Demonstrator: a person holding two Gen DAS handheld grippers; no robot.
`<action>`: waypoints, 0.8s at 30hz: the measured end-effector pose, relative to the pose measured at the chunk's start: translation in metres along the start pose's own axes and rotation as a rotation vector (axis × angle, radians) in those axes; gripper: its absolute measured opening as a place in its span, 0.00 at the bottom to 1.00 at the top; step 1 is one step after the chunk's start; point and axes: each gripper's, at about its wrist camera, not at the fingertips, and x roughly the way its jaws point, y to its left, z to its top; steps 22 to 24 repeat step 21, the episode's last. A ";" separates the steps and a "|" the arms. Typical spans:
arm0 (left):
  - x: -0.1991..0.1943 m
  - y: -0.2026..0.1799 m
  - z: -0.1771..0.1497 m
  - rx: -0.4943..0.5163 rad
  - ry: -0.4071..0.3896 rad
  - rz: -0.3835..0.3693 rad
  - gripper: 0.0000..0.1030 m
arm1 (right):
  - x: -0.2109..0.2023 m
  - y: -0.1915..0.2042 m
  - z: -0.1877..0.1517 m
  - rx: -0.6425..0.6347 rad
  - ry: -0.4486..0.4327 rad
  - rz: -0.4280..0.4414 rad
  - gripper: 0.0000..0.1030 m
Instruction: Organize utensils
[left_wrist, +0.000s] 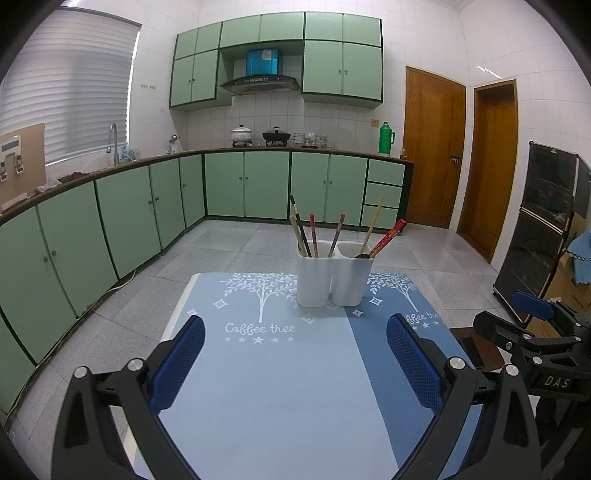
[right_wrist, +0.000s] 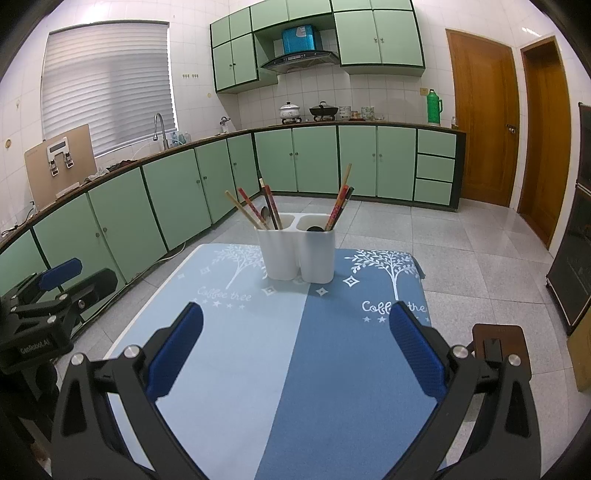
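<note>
White two-cell holder (left_wrist: 334, 275) stands upright at the far end of the tabletop (left_wrist: 280, 387), cells side by side, smooth plastic-looking walls w/ rounded corners. Chopsticks (left_wrist: 314, 236) stand in it handle-up, long axes near vertical but fanning outward.

Count, left wrist view: left cell has 4 sticks, i.e. 1 pale wood, 1 dark, 2 reddish. Right cell has 1 pale wood stick (left_wrist: 372, 225) leaning right and a red patterned pair (left_wrist: 388, 233) tilted further right, plus a dark spoon bowl (left_wrist: 362, 255) at the rim. Right wrist view also shows a spoon (right_wrist: 265, 216) among the sticks in the left cell; exact count there is hard to tell.

Tabletop is covered by a two-tone blue mat (left_wrist: 258, 369), lighter left, darker right, printed w/ white trees, stars and "Coffee tree".

Left gripper (left_wrist: 295, 354): fingers spread wide, holding nothing, blue textured pads, low over the near mat, aimed at the holder. Right gripper (right_wrist: 295, 347): same, fingers spread wide and holding nothing. Both well apart from the holder.

Green cabinets (left_wrist: 240, 184) and grey tiled floor (left_wrist: 221, 251) behind.
</note>
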 end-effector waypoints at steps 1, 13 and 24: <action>0.000 0.000 0.000 0.000 0.001 -0.001 0.94 | 0.000 0.000 0.000 -0.001 0.001 -0.001 0.95; 0.000 0.001 0.000 0.003 -0.002 -0.004 0.94 | 0.002 0.000 -0.002 0.000 0.004 -0.003 0.95; 0.001 0.003 0.000 -0.004 0.003 0.000 0.94 | 0.006 -0.001 -0.005 0.004 0.006 -0.003 0.95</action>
